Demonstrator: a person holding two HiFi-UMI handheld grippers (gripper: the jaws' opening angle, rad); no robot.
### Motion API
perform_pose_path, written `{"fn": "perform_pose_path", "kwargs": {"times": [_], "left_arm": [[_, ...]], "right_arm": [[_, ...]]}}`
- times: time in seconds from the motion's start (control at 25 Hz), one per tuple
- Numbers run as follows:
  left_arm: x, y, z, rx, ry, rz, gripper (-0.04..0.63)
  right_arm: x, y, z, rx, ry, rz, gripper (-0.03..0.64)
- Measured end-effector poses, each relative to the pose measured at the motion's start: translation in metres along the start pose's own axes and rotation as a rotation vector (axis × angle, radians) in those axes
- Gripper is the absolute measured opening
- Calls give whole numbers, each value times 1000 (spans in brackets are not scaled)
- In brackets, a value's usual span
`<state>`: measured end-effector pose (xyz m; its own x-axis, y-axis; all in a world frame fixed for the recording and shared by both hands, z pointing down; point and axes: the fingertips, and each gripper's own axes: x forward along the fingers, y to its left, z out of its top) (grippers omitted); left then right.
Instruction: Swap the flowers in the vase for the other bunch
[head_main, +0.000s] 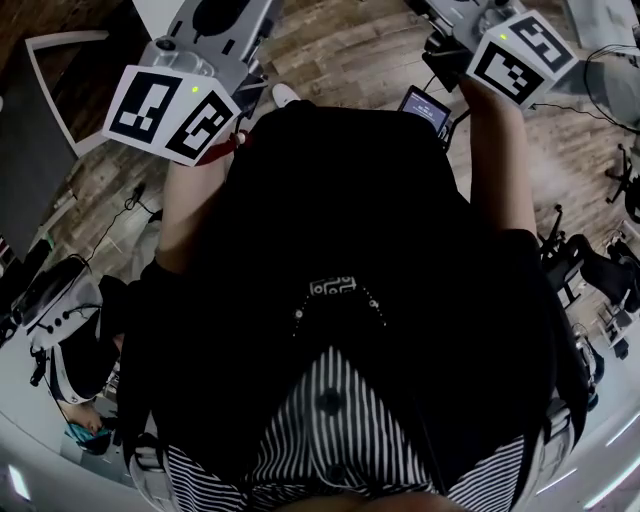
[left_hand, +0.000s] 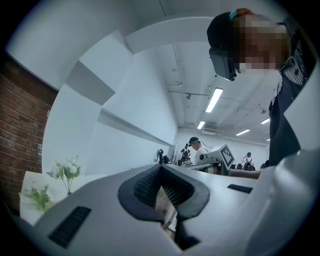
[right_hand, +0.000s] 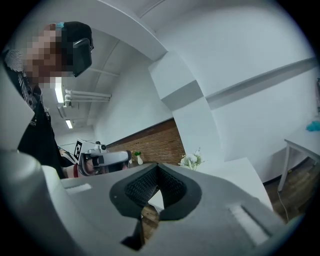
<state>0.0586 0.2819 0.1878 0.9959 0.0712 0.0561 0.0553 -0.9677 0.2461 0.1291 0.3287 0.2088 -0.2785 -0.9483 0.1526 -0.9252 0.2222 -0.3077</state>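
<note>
A bunch of white flowers (left_hand: 65, 171) stands on a white table (left_hand: 95, 177) at the left of the left gripper view, with a greener bunch (left_hand: 39, 198) beside it. The right gripper view shows white flowers (right_hand: 191, 161) on that table (right_hand: 235, 172) beyond the jaws. A small white vase with green stems (right_hand: 138, 159) stands far off by the brick wall. My left gripper (left_hand: 161, 168) and right gripper (right_hand: 157, 167) are both shut with nothing between the pads, held level and well short of the flowers. In the head view only their marker cubes, left (head_main: 175, 110) and right (head_main: 522, 55), show above my dark apron.
A brick wall (right_hand: 155, 142) runs behind the table. Other people work at a bench (left_hand: 200, 150) in the distance. Another white table (right_hand: 302, 142) stands at the right. Below me are wooden floor (head_main: 340, 45), a small screen (head_main: 427, 108) and cabled gear at the sides.
</note>
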Motion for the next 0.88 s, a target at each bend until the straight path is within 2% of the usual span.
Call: {"fn": "perform_pose_path", "kwargs": {"times": [0.2,0.36,0.52,0.72,0.88], "left_arm": [[-29,43,17,12,-36,33,5],[-55,68,12,22,-27,32,5],[-79,95,11,7,-53,66,5],[-81,105,6,-11,-62,81,5],[-89,117,18,-12,-90,115,5]], "right_arm": [[35,0,-3,31,20,3,3],[72,2,0,-2,41,-2,3],[107,12,7,-19,31,19,3],[124,8,5,-10,57,49,3],[140,5,15,0,47,71,3]]}}
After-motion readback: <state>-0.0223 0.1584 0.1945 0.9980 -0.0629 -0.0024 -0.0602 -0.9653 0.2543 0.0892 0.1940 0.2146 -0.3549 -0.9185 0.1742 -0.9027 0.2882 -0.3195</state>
